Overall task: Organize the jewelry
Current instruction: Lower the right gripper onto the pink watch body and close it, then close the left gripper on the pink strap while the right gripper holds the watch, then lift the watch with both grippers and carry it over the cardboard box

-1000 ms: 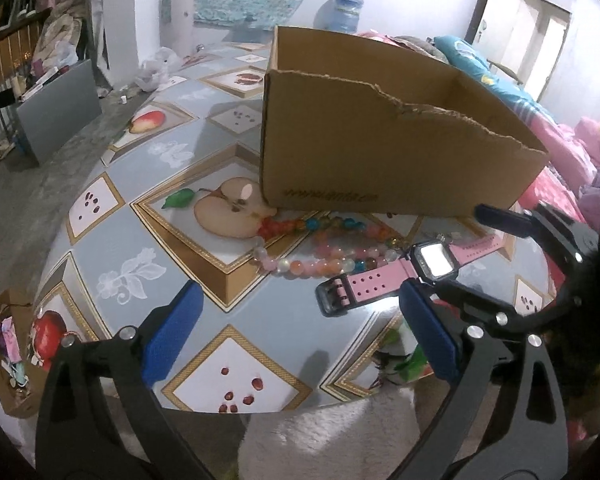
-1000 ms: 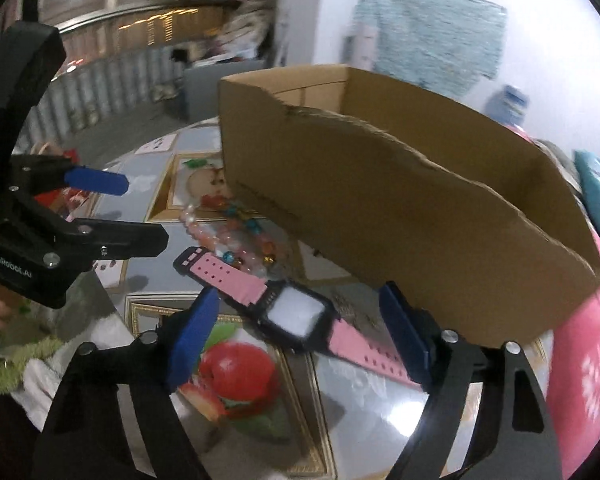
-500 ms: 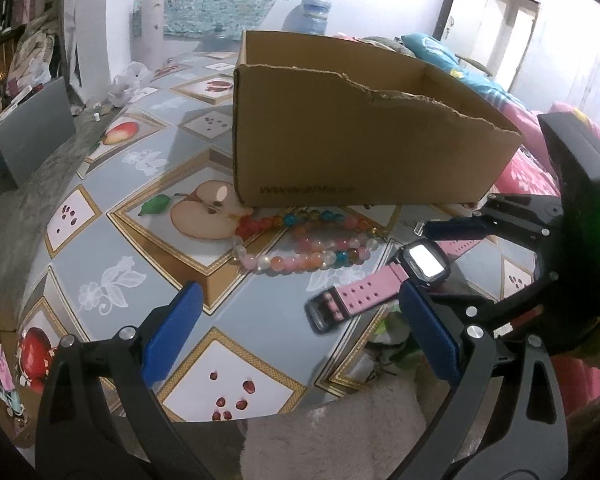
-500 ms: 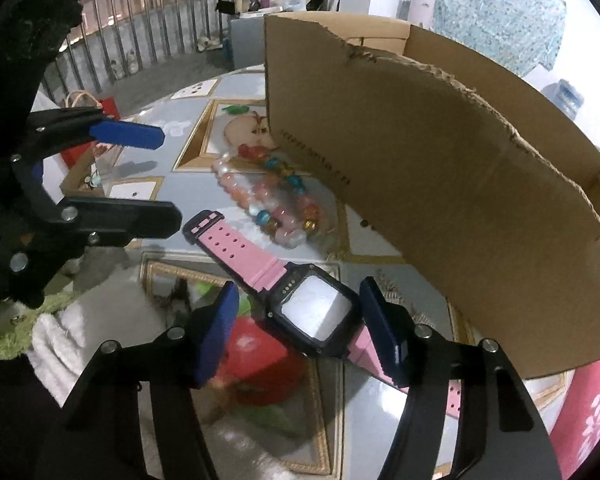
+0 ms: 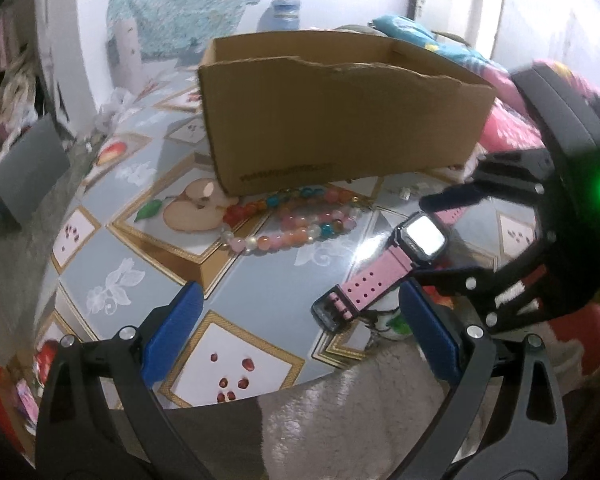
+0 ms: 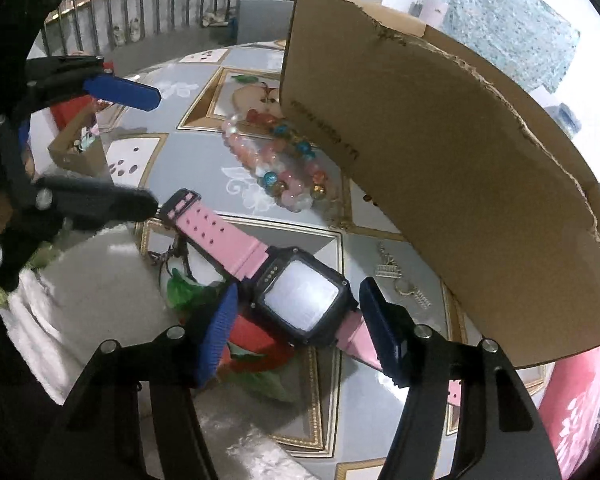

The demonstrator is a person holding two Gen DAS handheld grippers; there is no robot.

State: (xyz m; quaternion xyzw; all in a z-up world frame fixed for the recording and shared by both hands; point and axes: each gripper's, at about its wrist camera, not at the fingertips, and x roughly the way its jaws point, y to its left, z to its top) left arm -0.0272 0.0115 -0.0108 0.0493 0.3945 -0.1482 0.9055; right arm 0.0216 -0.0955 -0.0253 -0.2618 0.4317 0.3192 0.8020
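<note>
A pink-strapped watch (image 6: 300,300) with a black square face lies near the table's front edge. My right gripper (image 6: 300,312) is shut on its case, one blue pad on each side. In the left wrist view the same watch (image 5: 420,236) sits between the right gripper's (image 5: 432,236) black fingers, its buckle end reaching towards the table edge. My left gripper (image 5: 300,332) stands open to the left of the strap with nothing between its pads. Coloured bead bracelets (image 5: 292,224) (image 6: 284,164) lie against the cardboard box (image 5: 340,120) (image 6: 460,160). The left gripper (image 6: 140,148) also shows at the left.
Small metal charms (image 6: 400,280) lie on the table by the box wall. The fruit-patterned table cover (image 5: 112,288) ends at a white fluffy cloth (image 5: 340,420) in front. Pink bedding (image 5: 504,128) is on the right. A small open carton (image 6: 76,148) stands below the table.
The right gripper's pads have narrowed onto the watch case. The left gripper has rolled and shifted, so the box and beads sit more centrally in its view.
</note>
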